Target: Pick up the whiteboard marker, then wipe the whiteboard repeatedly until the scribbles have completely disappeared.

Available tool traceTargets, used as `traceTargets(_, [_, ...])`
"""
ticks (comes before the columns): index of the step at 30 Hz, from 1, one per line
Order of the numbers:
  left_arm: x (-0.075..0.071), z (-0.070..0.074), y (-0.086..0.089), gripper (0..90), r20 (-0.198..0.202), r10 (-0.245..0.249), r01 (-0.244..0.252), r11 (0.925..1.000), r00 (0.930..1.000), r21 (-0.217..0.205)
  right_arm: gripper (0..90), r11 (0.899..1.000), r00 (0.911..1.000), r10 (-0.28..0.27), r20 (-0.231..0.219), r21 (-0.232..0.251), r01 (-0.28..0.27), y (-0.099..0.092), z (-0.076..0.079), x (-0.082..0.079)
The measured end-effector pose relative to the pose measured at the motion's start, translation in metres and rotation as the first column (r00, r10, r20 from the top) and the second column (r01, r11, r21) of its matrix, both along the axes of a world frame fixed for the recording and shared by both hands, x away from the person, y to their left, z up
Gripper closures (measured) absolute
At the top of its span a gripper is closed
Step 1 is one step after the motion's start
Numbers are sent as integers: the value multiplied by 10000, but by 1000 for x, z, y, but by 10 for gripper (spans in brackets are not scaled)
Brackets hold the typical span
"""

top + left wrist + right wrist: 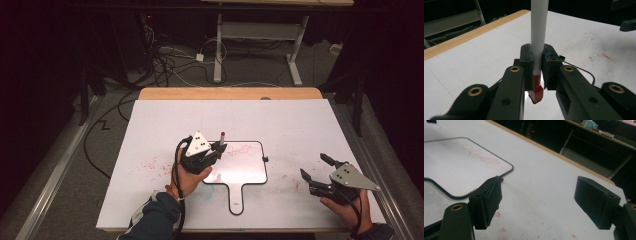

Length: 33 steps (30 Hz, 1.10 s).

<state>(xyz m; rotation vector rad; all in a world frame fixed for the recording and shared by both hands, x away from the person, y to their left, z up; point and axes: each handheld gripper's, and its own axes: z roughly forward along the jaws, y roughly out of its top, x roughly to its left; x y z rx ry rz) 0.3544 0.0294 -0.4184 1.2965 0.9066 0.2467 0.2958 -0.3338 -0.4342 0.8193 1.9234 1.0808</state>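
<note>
Clamped between my left claw's [537, 75] jaws, red tip down, the marker [538, 37] has scribbled on the whiteboard [250, 172] beneath; my right claw [316, 169] waits gaping, cap missing.

A dim lab or workshop: loose cables [165, 62] sprawl on the floor beyond the white-topped table [300, 125], beside a metal-legged desk [260, 30], with a cluttered bench [599, 132] farther behind the table.
</note>
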Motion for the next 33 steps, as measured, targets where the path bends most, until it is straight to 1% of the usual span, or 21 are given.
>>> traceTargets(3, [3, -1, 2, 789, -8, 13, -13, 10000, 10000, -55, 225, 10000, 10000, -18, -76, -76, 17, -1, -3, 0])
traceTargets(5, [4, -2, 2, 790, -32, -16, 16, 10000, 10000, -32, 225, 10000, 10000, -8, -64, -21, 8, 0, -3, 1])
traceTargets(9, [6, -3, 5, 789, -89, 21, -22, 9999, 10000, -121, 224, 10000, 9999, 75, -76, -33, -75, 3, -2, 2])
traceTargets(12, [8, -4, 8, 789, -97, 20, -21, 9999, 10000, -127, 224, 9997, 9997, 194, -149, -172, -196, 5, -4, 2])
traceTargets(13, [8, -4, 9, 789, -101, 45, -47, 9999, 9999, -161, 224, 9995, 9996, 212, -162, -235, -216, 6, -5, 2])
traceTargets(15, [10, -4, 10, 789, -142, 68, -72, 9996, 9999, -256, 225, 9996, 9996, 203, -202, -175, -207, 6, -5, 2])
traceTargets(18, [13, -6, 12, 789, -207, 195, -201, 9994, 9996, -286, 225, 9997, 9995, 191, -245, -173, -195, 6, -6, 3])
traceTargets(19, [15, -7, 15, 789, -330, 263, -278, 9986, 9991, -458, 225, 9998, 9993, 167, -346, -107, -171, 6, -6, 5])
traceTargets(20, [15, -7, 15, 789, -330, 263, -278, 9986, 9991, -458, 225, 9998, 9993, 167, -346, -107, -171, 6, -6, 5])
traceTargets(21, [16, -7, 16, 789, -334, 377, -393, 9981, 9987, -482, 224, 9998, 9989, 185, -421, -91, -189, 6, -7, 6])
traceTargets(23, [19, -8, 18, 789, -436, 438, -464, 9971, 9981, -603, 222, 9996, 9984, 258, -507, -58, -262, 7, -7, 7])
traceTargets(26, [24, -11, 17, 789, -533, 596, -626, 9965, 9968, -558, 223, 9990, 9972, 373, -645, -208, -387, 9, -8, 9])
traceTargets(28, [29, -15, 15, 789, -501, 622, -644, 9969, 9968, -445, 229, 9987, 9964, 408, -747, -258, -429, 10, -10, 10])
traceTargets(30, [35, -19, 12, 789, -496, 721, -744, 9962, 9962, -463, 229, 9982, 9953, 473, -845, -324, -502, 11, -12, 11])
traceTargets(32, [39, -23, 9, 790, -460, 516, -544, 9967, 9976, -604, 229, 9982, 9947, 460, -916, -338, -493, 11, -13, 12])
traceTargets(33, [41, -26, 6, 790, -420, 530, -550, 9973, 9977, -490, 229, 9979, 9945, 522, -910, -345, -556, 10, -13, 13])
